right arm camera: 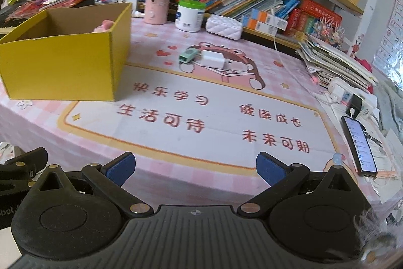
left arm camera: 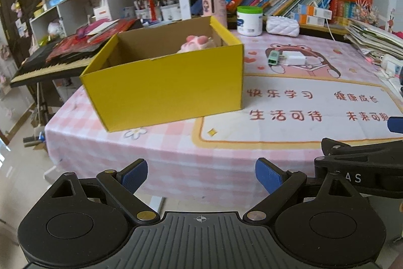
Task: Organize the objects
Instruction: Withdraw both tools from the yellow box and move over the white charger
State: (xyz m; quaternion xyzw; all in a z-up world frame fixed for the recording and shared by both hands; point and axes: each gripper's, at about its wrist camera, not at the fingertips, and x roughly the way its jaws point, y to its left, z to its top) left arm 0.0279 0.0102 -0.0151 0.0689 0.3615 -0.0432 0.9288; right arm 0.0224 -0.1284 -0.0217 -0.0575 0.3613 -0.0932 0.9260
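A yellow box on the table holds a pink toy, while the left gripper and right gripper both gape wide, grasping nothing.

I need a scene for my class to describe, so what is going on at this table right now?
A person holds a gripper in each hand at the near edge of the table. The left gripper and right gripper are both open and empty. A yellow box already holds a pink toy. A green gadget and a white charger lie on the tablecloth, not yet collected.
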